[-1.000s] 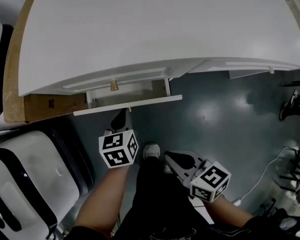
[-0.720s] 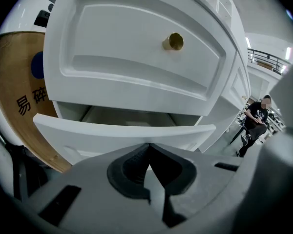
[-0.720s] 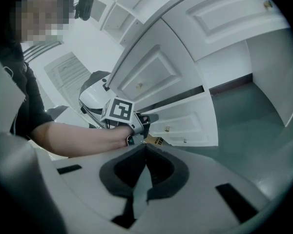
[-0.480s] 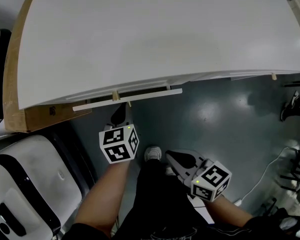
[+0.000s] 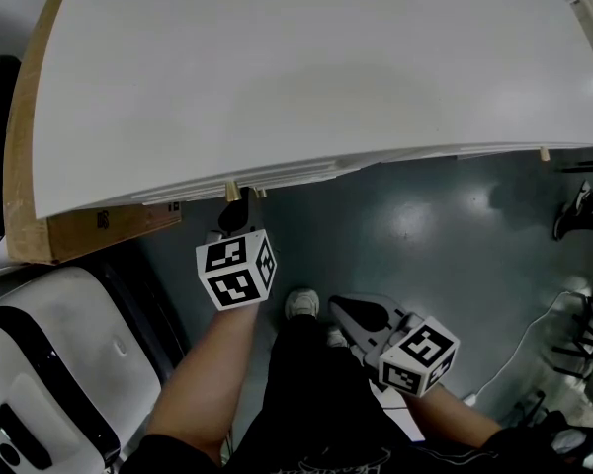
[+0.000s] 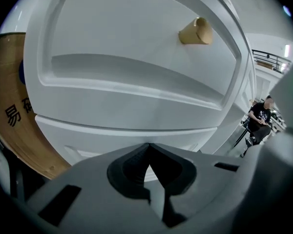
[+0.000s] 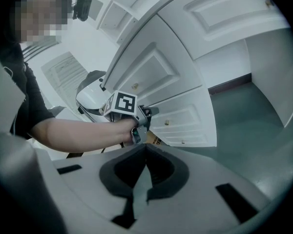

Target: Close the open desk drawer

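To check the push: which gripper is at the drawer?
The left gripper, jaws shut at the white drawer front; the right gripper hangs back over the floor.

The head view looks steeply down over the white desk (image 5: 277, 77), taking in its top, its front edge, the floor (image 5: 425, 225) and both tongs. The left gripper view rides the left tongs (image 5: 234, 215), very near the desk's panelled front, and faces up toward a tan knob (image 6: 196, 31). The right gripper view, on the right tongs (image 5: 344, 310), looks from low and farther back at that same front. It shares the left tongs with the head view.
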Demonstrator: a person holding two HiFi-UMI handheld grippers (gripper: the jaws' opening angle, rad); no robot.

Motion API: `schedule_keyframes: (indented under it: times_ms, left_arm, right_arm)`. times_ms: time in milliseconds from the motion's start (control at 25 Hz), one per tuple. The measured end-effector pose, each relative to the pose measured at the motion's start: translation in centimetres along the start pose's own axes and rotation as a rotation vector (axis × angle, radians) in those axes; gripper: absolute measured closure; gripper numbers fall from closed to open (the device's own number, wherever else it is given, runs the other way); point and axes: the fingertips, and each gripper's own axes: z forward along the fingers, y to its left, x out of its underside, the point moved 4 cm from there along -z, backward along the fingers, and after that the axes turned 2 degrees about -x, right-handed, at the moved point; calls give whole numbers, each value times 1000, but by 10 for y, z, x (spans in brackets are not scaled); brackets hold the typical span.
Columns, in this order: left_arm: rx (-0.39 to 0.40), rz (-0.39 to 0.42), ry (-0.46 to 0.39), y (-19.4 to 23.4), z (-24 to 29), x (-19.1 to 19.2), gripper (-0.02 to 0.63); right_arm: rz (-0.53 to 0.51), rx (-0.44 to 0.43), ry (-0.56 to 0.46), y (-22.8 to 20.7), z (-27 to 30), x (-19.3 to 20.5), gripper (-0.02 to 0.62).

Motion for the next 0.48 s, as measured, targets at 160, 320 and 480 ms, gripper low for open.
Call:
schedule_keyframes:
  times_ms: [160, 320, 480]
  left_arm:
    - [4, 14, -9, 0, -1, 1, 603]
    - [-1, 13, -8, 2, -4, 1, 603]
    - [-6, -34, -5, 7, -21, 5, 603]
  right_arm:
    - [-6, -2, -2, 1, 1, -2, 589]
    - [-13, -9, -5, 2, 0, -3, 589]
    - [-30, -19, -20, 7, -5, -5, 589]
